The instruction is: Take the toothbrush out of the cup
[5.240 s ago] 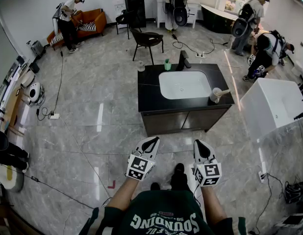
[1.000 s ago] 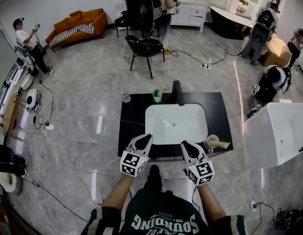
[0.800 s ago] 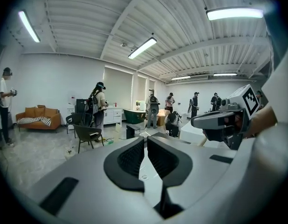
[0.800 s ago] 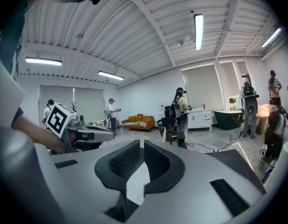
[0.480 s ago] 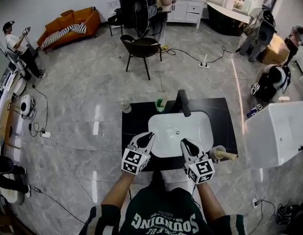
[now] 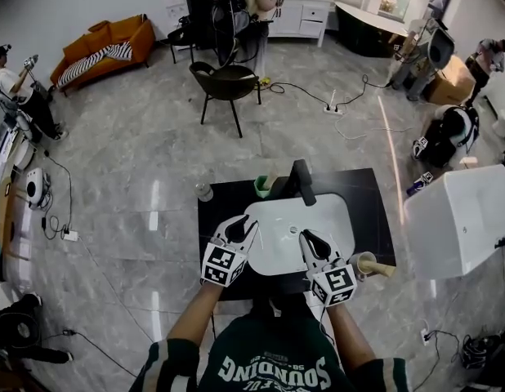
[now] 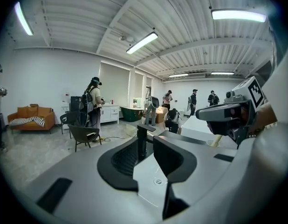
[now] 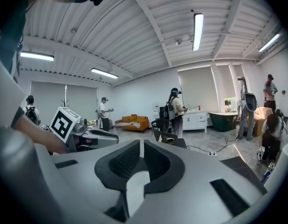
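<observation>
Plainly, upside-down white "SOUNDING" lettering across the green shirt (image 6: 261,345)

Open passage over white basin (image 6: 318,215) and bare tabletop (image 6: 375,211) toward cup (image 6: 363,261); black faucet (image 6: 302,182) upright at far rim, white tub (image 6: 457,219) close beside right edge.

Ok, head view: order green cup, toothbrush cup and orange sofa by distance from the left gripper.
From the left gripper, jaws opening, nothing between them:
1. green cup, just ahead.
2. toothbrush cup, off to the right.
3. orange sofa, far left, across the room.
</observation>
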Action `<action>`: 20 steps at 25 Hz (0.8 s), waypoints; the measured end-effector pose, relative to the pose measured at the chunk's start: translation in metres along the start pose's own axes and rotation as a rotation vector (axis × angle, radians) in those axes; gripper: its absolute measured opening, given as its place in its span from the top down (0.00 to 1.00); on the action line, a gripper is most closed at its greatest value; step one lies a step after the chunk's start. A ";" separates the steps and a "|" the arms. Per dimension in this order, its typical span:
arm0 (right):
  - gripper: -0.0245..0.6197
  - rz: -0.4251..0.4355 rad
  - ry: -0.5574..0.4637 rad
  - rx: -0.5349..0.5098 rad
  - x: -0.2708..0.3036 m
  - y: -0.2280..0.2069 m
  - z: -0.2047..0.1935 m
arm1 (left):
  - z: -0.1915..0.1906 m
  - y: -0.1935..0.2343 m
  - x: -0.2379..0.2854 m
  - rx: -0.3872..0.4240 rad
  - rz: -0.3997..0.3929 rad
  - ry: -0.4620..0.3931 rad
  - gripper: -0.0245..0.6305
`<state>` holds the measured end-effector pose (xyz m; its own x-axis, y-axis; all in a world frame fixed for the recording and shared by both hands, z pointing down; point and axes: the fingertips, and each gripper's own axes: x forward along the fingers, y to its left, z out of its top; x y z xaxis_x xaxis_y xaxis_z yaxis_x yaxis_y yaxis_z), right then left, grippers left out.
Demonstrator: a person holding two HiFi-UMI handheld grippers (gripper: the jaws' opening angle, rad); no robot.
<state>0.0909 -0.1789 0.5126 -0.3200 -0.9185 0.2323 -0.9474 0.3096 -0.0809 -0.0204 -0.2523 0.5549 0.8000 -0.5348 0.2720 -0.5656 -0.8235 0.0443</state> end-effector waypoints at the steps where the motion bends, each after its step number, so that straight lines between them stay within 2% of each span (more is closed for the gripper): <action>1: 0.90 0.000 0.002 0.001 0.002 -0.002 -0.001 | -0.001 0.002 0.004 -0.001 -0.002 0.003 0.82; 8: 0.90 0.024 0.019 0.005 0.023 -0.020 -0.007 | -0.005 0.015 0.036 0.004 0.002 0.028 0.78; 20: 0.90 0.054 0.052 0.007 0.046 -0.050 -0.010 | -0.017 0.035 0.097 0.024 -0.001 0.070 0.78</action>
<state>0.1239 -0.2344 0.5373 -0.3705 -0.8864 0.2773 -0.9288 0.3565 -0.1013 0.0338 -0.3296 0.5993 0.7845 -0.5199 0.3382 -0.5588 -0.8290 0.0217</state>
